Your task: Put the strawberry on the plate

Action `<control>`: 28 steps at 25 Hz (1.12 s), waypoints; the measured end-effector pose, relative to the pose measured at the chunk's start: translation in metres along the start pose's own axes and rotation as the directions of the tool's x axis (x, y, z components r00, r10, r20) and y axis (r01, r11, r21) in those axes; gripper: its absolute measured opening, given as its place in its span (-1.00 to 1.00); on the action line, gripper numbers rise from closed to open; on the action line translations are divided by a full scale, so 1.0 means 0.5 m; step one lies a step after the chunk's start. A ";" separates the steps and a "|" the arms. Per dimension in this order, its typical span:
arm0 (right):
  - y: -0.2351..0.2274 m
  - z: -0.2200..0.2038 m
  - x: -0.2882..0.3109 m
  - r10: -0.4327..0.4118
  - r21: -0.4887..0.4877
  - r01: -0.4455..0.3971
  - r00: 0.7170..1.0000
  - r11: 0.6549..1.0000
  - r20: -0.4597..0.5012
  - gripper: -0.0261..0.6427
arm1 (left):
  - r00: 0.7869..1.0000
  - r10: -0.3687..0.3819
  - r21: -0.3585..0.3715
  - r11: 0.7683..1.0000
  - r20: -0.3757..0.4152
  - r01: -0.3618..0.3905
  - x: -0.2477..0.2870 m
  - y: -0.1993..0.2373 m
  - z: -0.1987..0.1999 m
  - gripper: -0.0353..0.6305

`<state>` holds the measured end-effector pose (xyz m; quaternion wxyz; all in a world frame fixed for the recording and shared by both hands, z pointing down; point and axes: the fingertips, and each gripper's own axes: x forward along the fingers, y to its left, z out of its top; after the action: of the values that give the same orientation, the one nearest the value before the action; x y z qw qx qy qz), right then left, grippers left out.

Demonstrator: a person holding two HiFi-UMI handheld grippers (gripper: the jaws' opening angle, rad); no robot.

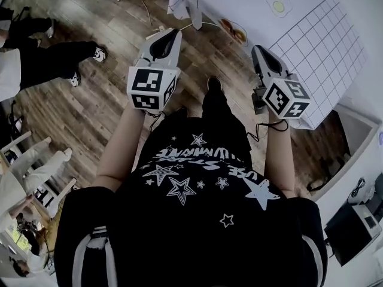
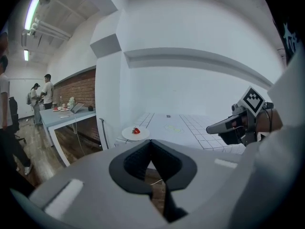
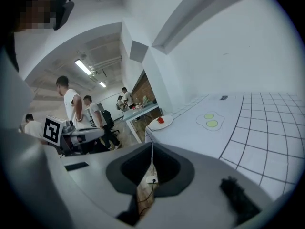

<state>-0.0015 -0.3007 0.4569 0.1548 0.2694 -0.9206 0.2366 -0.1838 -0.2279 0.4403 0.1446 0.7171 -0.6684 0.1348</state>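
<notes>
A small red strawberry (image 2: 136, 130) lies on a white plate (image 2: 128, 134) at the near corner of the white table (image 2: 190, 128). The right gripper view also shows the strawberry (image 3: 161, 120) on the plate (image 3: 167, 123). In the head view the plate (image 1: 230, 28) lies at the table's edge, ahead of both grippers. My left gripper (image 2: 151, 141) is shut and empty, held in the air short of the table. My right gripper (image 3: 152, 144) is also shut with nothing in it, beside the table's corner. In the head view the left gripper (image 1: 164, 40) and the right gripper (image 1: 261, 51) are level at chest height.
A grid-patterned cloth (image 1: 323, 46) covers part of the table, with two yellow-green ovals (image 3: 209, 120) printed near it. Below me are a wooden floor (image 1: 90, 118) and a cable (image 3: 151, 180). Several people (image 3: 71, 104) stand to the left near another table (image 2: 66, 116).
</notes>
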 end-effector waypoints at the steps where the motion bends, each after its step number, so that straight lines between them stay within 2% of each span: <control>1: 0.010 -0.008 -0.012 -0.016 0.003 0.016 1.000 1.000 0.006 -0.86 | 1.000 -0.012 0.003 1.000 0.003 0.012 -0.010 -0.002 -0.004 -0.87; 9: 0.090 -0.047 -0.104 -0.099 0.017 0.098 0.993 0.995 0.065 -0.87 | 0.993 -0.109 0.031 0.994 0.039 0.108 -0.098 -0.054 -0.016 -0.87; 13: 0.114 -0.055 -0.160 -0.157 0.032 0.154 0.981 0.988 0.118 -0.88 | 0.983 -0.171 0.064 0.984 0.072 0.166 -0.126 -0.082 -0.003 -0.87; 17: 0.154 -0.071 -0.207 -0.179 0.024 0.177 0.973 0.984 0.146 -0.88 | 0.975 -0.210 0.079 0.976 0.075 0.204 -0.161 -0.103 -0.008 -0.87; 23: 0.202 -0.112 -0.291 -0.255 0.040 0.252 0.951 0.967 0.174 -0.88 | 0.941 -0.321 0.123 0.943 0.108 0.308 -0.212 -0.162 0.000 -0.87; 28: 0.241 -0.147 -0.343 -0.312 0.021 0.313 0.935 0.949 0.166 -0.88 | 0.926 -0.362 0.128 0.929 0.110 0.348 -0.253 -0.184 -0.015 -0.87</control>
<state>0.0798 -0.1009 0.4055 0.1134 0.4307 -0.8764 0.1832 -0.1010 -0.1026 0.3959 0.0838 0.8404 -0.5272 0.0941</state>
